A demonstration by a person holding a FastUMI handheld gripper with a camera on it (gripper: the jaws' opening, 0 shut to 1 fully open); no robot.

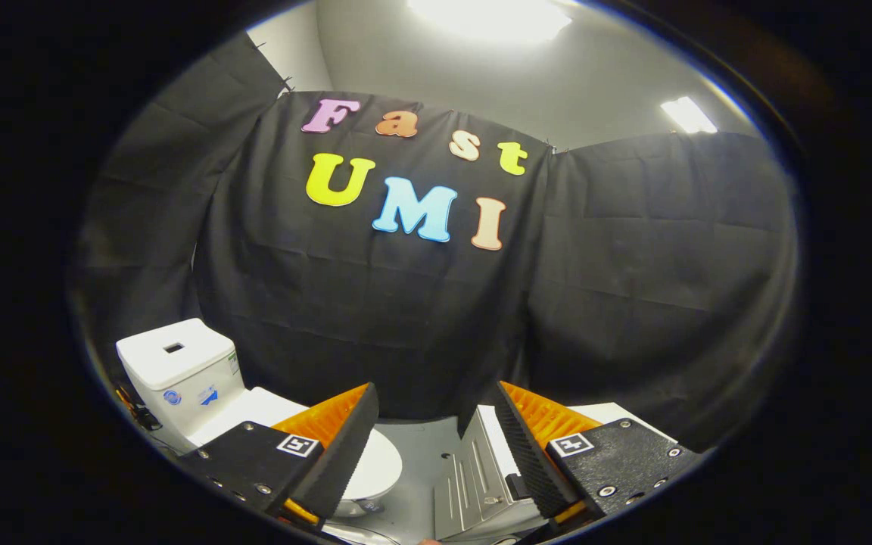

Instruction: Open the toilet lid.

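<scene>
Toilet (201,401) first: we see it low down, partly behind the left finger of our hand-held gripper (436,424), with its white tank (179,363) standing upright against the black cloth wall (406,318). A dark slot sits in the tank's top, and small stickers mark its front and side. The lid (379,465) lies flat and closed over the bowl, its rounded front edge showing just beside the inner face of the left finger.

We hold the gripper with its fingers (330,446) spread wide apart, nothing between them and neither one touching the lid. Each finger carries a small square marker on its upper side.

Between the fingers we look down on a grey worktop (425,446). Near the right finger sits a grey ribbed piece (470,477) with a white edge; we cannot tell what it is. Some dark cabling (137,412) shows at the tank's left foot.

Above the cloth we see a pale ceiling with two bright lights (493,17).
</scene>
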